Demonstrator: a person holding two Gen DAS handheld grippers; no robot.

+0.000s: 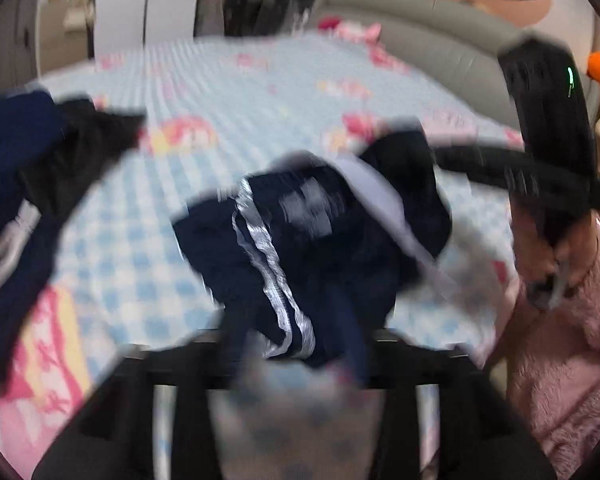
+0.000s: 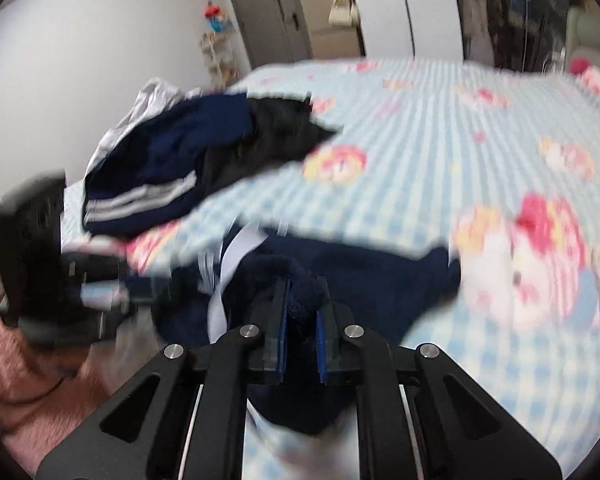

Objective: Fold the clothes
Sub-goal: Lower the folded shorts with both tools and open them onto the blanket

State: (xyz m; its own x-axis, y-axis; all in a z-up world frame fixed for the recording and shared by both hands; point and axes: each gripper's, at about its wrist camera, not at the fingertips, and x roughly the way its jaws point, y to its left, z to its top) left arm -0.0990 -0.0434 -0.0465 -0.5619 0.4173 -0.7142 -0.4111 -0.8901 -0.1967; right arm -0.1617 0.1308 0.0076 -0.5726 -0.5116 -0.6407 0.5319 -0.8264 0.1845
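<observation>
1. We find the navy garment with white stripes lying crumpled on the bed, over the blue checked sheet; both views are blurred.
2. We see the right tongs pressed together on a fold of that navy cloth.
3. We see the left tongs close over the same garment; blur hides their fingers, so we cannot tell their state.
4. A second pile of dark clothes lies apart, towards the bed's edge.
</observation>
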